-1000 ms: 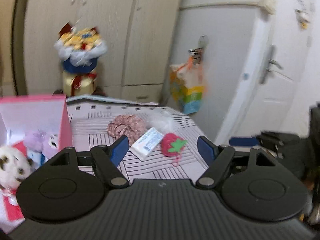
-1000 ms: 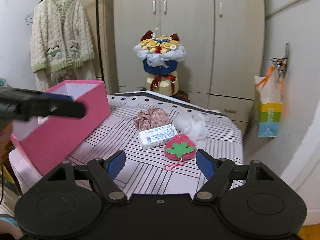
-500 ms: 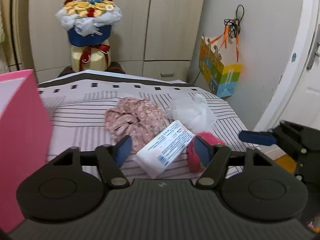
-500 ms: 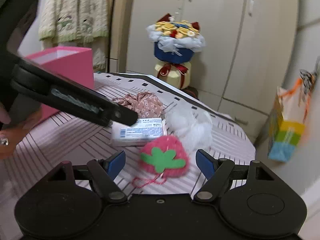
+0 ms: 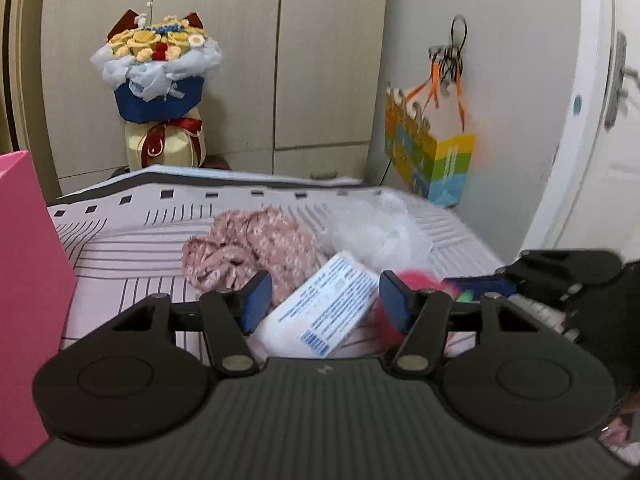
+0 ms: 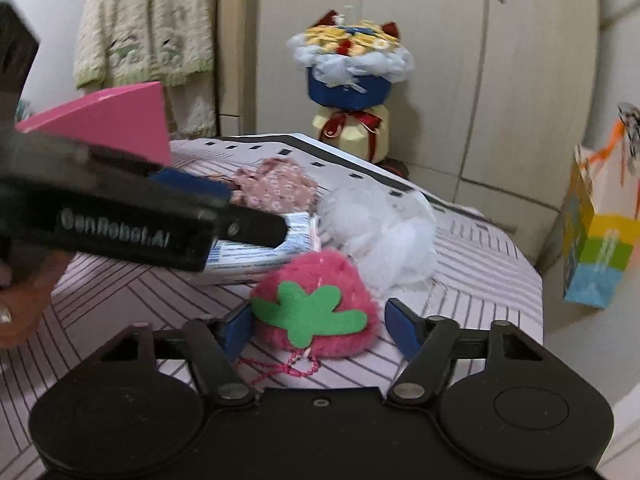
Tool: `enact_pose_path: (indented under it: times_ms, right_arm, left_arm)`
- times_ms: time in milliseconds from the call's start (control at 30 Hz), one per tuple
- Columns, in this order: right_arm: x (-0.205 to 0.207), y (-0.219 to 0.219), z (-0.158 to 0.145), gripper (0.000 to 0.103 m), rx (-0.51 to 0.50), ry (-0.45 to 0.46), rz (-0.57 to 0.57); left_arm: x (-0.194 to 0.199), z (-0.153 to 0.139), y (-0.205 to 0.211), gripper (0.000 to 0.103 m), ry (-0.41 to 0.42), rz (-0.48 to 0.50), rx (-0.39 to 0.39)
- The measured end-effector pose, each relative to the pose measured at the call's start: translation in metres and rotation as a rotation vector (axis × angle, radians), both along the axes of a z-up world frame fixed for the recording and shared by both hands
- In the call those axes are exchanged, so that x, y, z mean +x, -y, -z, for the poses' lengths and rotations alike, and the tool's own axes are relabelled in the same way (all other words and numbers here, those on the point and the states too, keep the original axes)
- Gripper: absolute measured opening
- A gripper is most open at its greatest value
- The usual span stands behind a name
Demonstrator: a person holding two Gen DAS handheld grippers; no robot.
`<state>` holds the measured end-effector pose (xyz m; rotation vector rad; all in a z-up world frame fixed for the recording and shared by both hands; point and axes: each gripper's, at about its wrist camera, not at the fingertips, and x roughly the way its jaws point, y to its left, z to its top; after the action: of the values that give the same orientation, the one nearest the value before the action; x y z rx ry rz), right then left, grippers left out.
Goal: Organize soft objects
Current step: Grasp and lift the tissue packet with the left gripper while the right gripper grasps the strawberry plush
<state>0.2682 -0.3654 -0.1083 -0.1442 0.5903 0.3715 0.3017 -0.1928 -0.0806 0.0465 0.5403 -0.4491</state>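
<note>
On the striped bed sheet [image 5: 132, 248] lie a white tissue pack [image 5: 320, 312], a pink floral cloth [image 5: 248, 248], a white mesh puff [image 5: 376, 232] and a pink plush strawberry [image 6: 316, 304]. My left gripper [image 5: 325, 300] is open with its jaws either side of the tissue pack. My right gripper [image 6: 318, 326] is open with its jaws either side of the strawberry. The left gripper's body [image 6: 120, 216] crosses the right wrist view over the tissue pack [image 6: 256, 256]. The right gripper shows at the right of the left wrist view [image 5: 560, 280].
A pink box [image 5: 28, 288] stands on the bed at the left, also in the right wrist view [image 6: 112, 120]. A flower bouquet [image 5: 160, 80] stands behind the bed by the wardrobe. A coloured paper bag [image 5: 432, 160] hangs on the wall at right.
Both grippers have moved forward and down onto the bed items. The left now straddles the tissue pack, the right straddles the strawberry. Both stay open.
</note>
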Motion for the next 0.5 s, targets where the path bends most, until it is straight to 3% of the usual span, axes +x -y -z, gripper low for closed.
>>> enact_pose_path:
  times_ms: [333,400,467,500]
  right_arm:
    - [-0.013,0.015,0.002,0.060,0.074,-0.022,0.026]
    - [-0.014,0.013,0.004,0.061,0.070,-0.031,0.043]
    - [-0.016,0.013,0.003,0.061,0.073,-0.032,0.055]
    - [-0.017,0.013,0.003,0.061,0.076,-0.033,0.061]
  left_arm:
    - [0.001,0.016,0.014,0.065,-0.025,0.041,0.082]
    - [0.001,0.017,0.015,0.059,-0.037,0.039,0.105]
    - [-0.002,0.015,0.014,0.044,-0.057,0.027,0.113]
    - [-0.004,0.013,0.012,0.042,-0.065,0.025,0.103]
